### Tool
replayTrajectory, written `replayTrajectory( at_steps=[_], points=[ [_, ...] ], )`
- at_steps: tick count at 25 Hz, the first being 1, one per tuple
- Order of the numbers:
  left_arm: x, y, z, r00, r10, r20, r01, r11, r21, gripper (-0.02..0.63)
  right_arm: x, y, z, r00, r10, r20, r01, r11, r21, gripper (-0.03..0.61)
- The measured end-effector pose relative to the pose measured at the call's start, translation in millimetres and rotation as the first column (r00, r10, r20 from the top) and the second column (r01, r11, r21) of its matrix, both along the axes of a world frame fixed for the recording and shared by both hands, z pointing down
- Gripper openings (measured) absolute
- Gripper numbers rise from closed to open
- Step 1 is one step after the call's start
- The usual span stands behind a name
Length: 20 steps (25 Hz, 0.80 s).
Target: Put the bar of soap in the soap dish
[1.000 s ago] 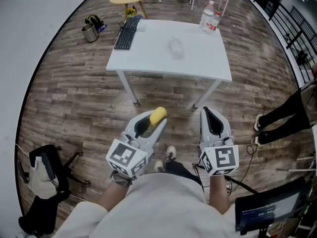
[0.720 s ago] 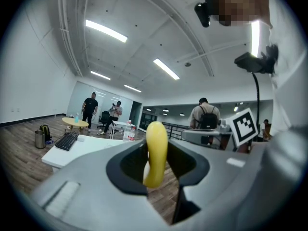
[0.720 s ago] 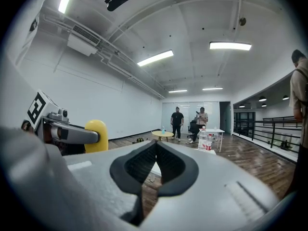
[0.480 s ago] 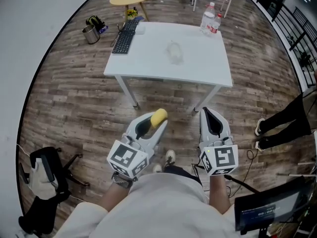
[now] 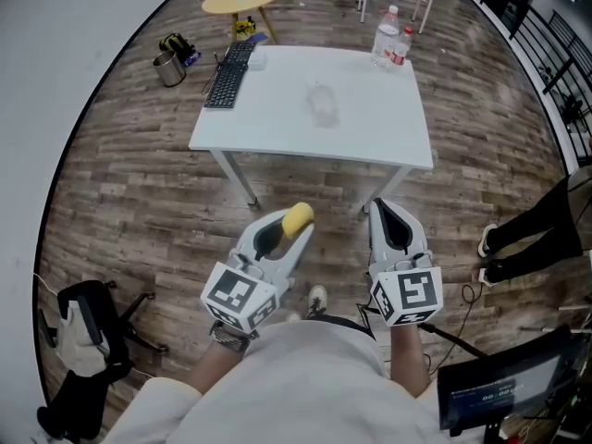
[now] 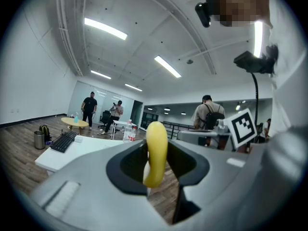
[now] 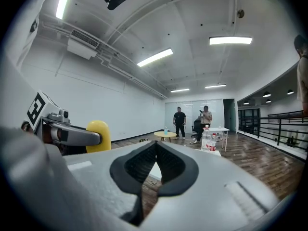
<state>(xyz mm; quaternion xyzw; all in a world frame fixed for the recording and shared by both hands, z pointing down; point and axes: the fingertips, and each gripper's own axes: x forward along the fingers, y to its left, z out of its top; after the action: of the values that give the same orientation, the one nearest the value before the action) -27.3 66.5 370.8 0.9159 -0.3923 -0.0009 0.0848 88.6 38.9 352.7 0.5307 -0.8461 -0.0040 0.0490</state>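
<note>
While left tongs (image 5: 292, 231) pinch the hard, probably slippery soap (image 5: 297, 216) mid-bar, right tongs (image 5: 379, 211) sit closed and empty.

Left gripper (image 5: 295, 220) loaded, right gripper (image 5: 375, 207) closed.

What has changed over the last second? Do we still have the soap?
The table has drawn nearer in the head view: the person is walking toward it, carrying both grippers along. Nothing was taken hold of or let go. The left hand-held gripper stays shut on the soap. The right hand-held gripper stays shut and empty. The keyboard and bottles lie as before on the table.
</note>
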Motion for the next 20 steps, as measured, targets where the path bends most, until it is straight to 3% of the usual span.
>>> replayTrajectory(
  at_steps=[20],
  points=[
    [18.7,-23.9,7.3,1.000,-0.023,0.016,0.023,1.000,-0.015,0.132,11.0,-32.2,12.0,0.999,-0.051,0.010,0.051,0.998,-0.028,0.002]
  ],
)
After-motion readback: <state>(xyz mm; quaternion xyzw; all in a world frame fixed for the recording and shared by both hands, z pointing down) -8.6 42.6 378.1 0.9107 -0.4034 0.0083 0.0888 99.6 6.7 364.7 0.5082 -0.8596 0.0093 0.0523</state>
